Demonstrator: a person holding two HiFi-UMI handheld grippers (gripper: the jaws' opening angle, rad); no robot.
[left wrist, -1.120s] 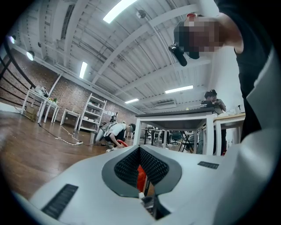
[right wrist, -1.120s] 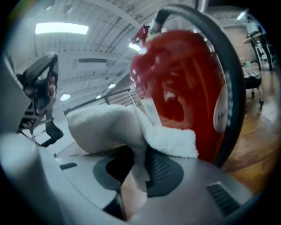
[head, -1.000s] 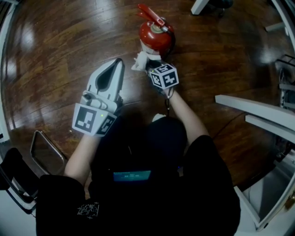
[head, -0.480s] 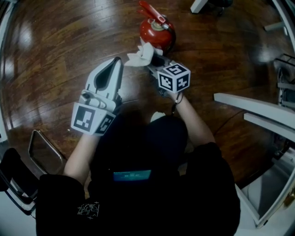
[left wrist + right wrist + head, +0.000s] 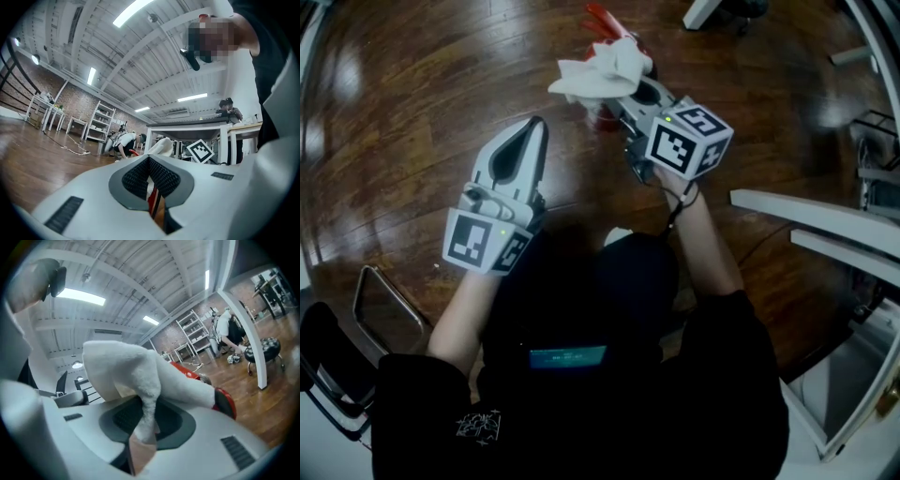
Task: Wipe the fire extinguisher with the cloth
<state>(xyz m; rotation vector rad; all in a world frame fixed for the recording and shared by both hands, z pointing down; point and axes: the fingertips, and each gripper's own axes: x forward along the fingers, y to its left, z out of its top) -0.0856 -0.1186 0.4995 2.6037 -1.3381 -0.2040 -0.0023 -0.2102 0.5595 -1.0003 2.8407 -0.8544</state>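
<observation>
The red fire extinguisher (image 5: 602, 116) stands on the wood floor at the top of the head view, mostly covered by the white cloth (image 5: 602, 71); only its red handle (image 5: 600, 15) and a bit of its body show. My right gripper (image 5: 625, 92) is shut on the cloth and holds it above the extinguisher's top. In the right gripper view the cloth (image 5: 133, 367) drapes from the pinched jaws over the red handle (image 5: 188, 373). My left gripper (image 5: 538, 127) hovers left of the extinguisher, shut and holding nothing; the left gripper view shows the cloth (image 5: 159, 146) ahead.
White table beams (image 5: 811, 214) run along the right. A metal chair frame (image 5: 389, 309) sits at the lower left. The right gripper view shows a black stool (image 5: 263, 349), a white table leg (image 5: 243, 329) and shelving (image 5: 193, 332) farther off.
My right gripper has lifted the cloth from the extinguisher's near side up over its top and drifted right. The left gripper has stayed where it was.
</observation>
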